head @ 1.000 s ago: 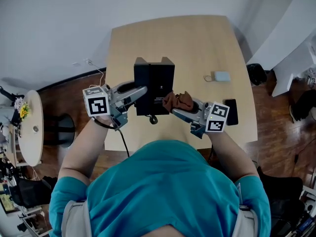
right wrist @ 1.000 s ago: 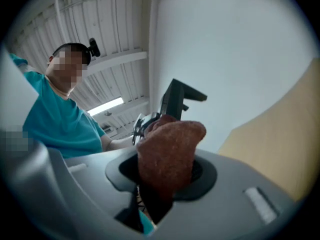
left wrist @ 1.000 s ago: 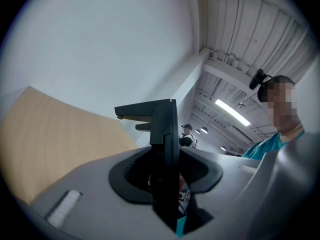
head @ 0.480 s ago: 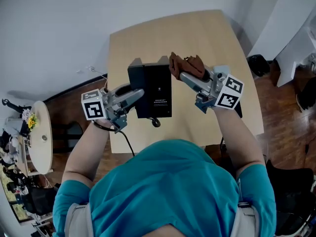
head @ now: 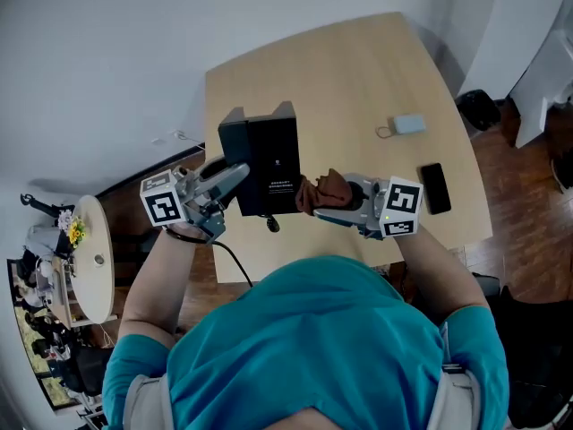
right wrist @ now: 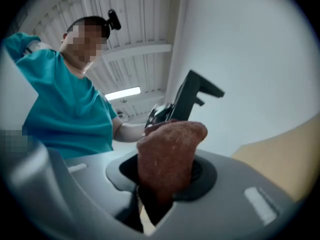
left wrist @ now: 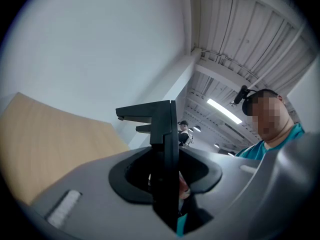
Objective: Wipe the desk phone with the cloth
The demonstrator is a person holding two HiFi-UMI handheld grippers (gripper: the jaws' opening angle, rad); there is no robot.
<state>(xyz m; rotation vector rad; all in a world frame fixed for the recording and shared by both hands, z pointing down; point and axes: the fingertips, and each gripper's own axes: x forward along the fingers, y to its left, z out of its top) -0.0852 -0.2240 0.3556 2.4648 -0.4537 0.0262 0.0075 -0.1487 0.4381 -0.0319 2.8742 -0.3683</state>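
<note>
The black desk phone [head: 269, 164] is held up above the tan table [head: 358, 70], its back with a small label facing me. My left gripper [head: 235, 176] is shut on the phone's left edge; in the left gripper view the phone [left wrist: 165, 144] runs edge-on between the jaws. My right gripper [head: 320, 202] is shut on a bunched brown cloth [head: 324, 191], which touches the phone's near right side. In the right gripper view the cloth [right wrist: 167, 156] hides the jaws, and the phone [right wrist: 192, 96] rises behind it.
A small grey-blue device with a cord [head: 407, 124] and a black smartphone [head: 436, 187] lie on the table's right part. The phone's black cable [head: 235, 262] hangs down toward me. A round side table [head: 85, 258] stands on the floor at the left.
The right gripper carried the cloth from the phone's near right side up to its far right corner, then back down to the near right side. The left gripper kept hold of the phone.
</note>
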